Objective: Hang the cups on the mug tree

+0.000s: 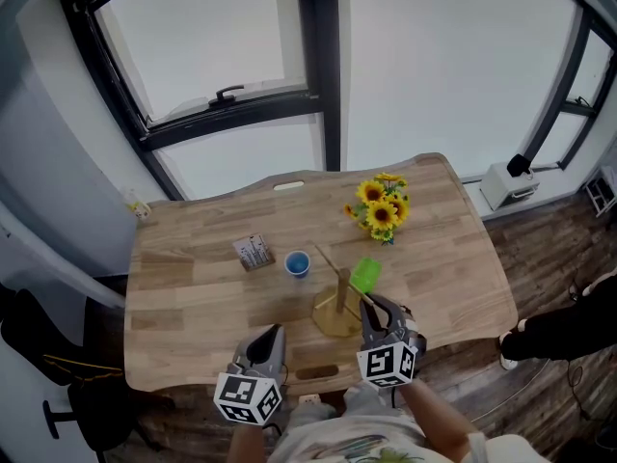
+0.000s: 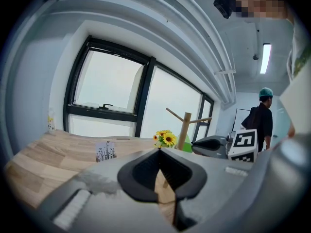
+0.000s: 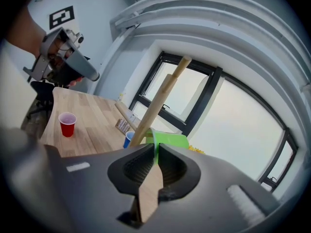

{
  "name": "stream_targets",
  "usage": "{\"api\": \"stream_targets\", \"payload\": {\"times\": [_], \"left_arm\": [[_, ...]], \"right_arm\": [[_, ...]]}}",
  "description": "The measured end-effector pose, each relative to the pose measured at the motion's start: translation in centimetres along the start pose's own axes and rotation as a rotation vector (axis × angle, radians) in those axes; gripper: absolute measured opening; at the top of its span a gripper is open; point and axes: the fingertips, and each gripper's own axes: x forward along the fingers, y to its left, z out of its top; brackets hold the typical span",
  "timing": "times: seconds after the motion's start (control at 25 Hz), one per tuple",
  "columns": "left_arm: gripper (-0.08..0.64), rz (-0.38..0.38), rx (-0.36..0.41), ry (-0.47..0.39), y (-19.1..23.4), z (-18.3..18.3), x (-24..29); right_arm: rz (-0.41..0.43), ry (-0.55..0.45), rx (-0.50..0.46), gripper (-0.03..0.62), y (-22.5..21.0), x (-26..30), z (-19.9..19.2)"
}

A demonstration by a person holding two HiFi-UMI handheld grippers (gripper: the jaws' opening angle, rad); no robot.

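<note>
1. Your right gripper (image 3: 155, 150) carries the risk here. It holds the green cup (image 3: 171, 141) only by a thin strip of rim, right beside the trunk of the mug tree (image 3: 158, 101). With so little wall in the grip, the cup could swing or slip out if it bumps the wood.
2. Watch the tree itself. It looks light and stands on a small round base, so a sideways push from the cup or your jaws could tilt or slide it. No view shows a peg inside the cup, so judge it as not yet hung. If you let go too early it would probably fall to the table (image 1: 193, 297).
3. Mind the blue cup (image 1: 297, 263), which stands near the tree's base. A dropped cup or a shifted tree could knock it.
4. Right gripper: its jaws are almost together, pinching the green rim between the tips.
5. Your left gripper (image 2: 159, 152) sits low by the table's near edge. Its tips are pressed together with nothing between them.
</note>
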Motion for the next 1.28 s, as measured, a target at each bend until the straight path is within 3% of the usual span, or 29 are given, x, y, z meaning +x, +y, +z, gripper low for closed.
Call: {"api": "stream_targets", "payload": {"times": [0.72, 1.28], "left_arm": [[0.0, 0.013, -0.016, 0.004, 0.2, -0.6, -0.4], [0.0, 0.08, -0.056, 0.01, 2.5, -1.4, -3.1]], "right_arm": [[0.045, 0.033, 0.048, 0.026, 1.0, -0.8, -1.4], [0.167, -0.054, 0.049, 0.025, 5.7, -2.1, 2.5]]}}
